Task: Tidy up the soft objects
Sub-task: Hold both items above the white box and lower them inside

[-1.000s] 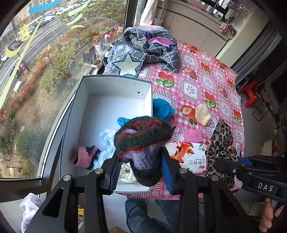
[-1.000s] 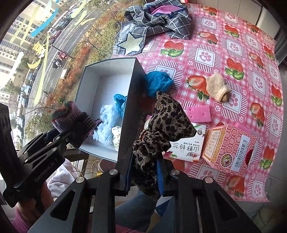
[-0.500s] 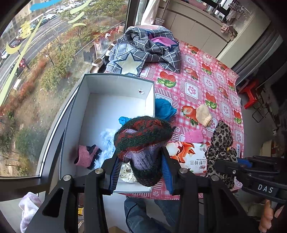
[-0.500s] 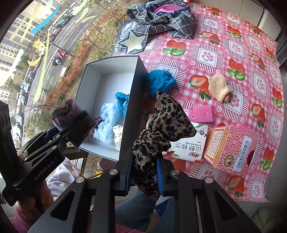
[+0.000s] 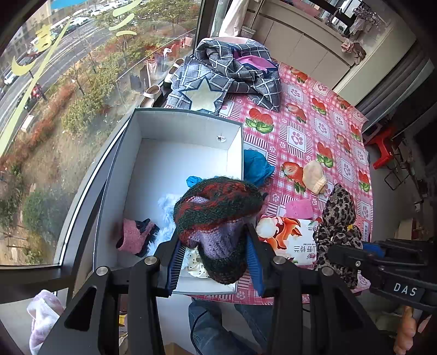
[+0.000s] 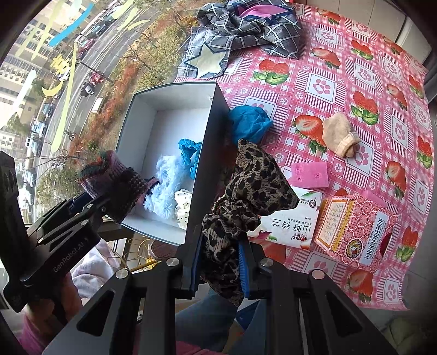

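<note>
My left gripper (image 5: 215, 256) is shut on a red, green and purple knitted hat (image 5: 215, 210), held above the near end of the white box (image 5: 185, 128). It also shows in the right wrist view (image 6: 114, 183). My right gripper (image 6: 220, 262) is shut on a leopard-print cloth (image 6: 245, 191), held just right of the box wall (image 6: 207, 163) near the table's front edge. In the box lie a pink sock (image 5: 133, 237), a light-blue fluffy piece (image 6: 164, 188), a blue cloth (image 6: 188, 153) and a dotted white cloth (image 6: 183, 210).
On the strawberry tablecloth (image 6: 327, 82) lie a blue cloth (image 6: 248, 123), a beige mitten (image 6: 338, 133), a pink sponge (image 6: 308, 174), a tissue pack (image 6: 289, 224), a pink carton (image 6: 355, 226) and a checked blanket (image 6: 245, 24) at the far end. A window runs along the left.
Both grippers have shifted only slightly toward the box, each keeping hold of its item. Nothing was let go or picked up.
</note>
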Demonstrator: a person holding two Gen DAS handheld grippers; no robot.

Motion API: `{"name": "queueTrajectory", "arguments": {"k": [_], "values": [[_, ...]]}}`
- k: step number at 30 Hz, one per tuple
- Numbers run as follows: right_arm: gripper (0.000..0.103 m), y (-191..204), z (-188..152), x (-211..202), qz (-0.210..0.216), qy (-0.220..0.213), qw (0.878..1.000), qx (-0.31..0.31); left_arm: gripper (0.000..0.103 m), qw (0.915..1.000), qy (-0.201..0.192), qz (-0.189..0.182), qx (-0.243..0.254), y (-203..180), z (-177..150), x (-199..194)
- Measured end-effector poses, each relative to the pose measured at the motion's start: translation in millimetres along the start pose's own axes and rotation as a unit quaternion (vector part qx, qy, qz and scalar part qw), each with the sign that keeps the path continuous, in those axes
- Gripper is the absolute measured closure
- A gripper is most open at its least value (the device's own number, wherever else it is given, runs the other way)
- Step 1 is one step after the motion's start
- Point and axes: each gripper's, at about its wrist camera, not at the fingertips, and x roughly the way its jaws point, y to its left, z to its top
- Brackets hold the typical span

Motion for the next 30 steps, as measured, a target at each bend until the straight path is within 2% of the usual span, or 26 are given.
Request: {"name": "queueTrajectory", "arguments": {"k": [30], "values": [[0.079,3.6,3.5,2.8,0.0,0.002,1.0,0.0,0.058,1.0,0.001,0.0,-0.003,5.4,0.8,2.8]]}}
